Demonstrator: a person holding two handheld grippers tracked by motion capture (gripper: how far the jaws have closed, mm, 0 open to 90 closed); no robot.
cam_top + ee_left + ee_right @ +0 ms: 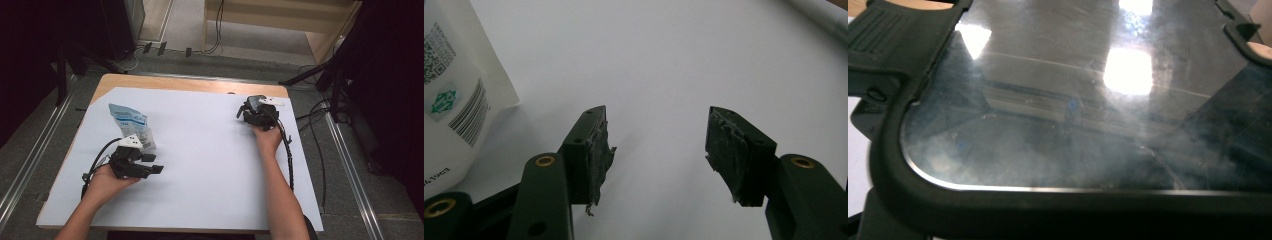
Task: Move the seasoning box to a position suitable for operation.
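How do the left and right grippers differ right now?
The left gripper sits front-left beside the pouch; the right gripper sits far right. The left gripper's jaws gape over bare sheet; the right gripper faces a dark glossy screen close up. Both are hand-held.

Wooden worktop [150, 81] covered by a white sheet [200, 160]. On the sheet: a blue-and-white printed pouch [129, 124] near the left edge; a black-framed glossy device [1073, 125] far right.
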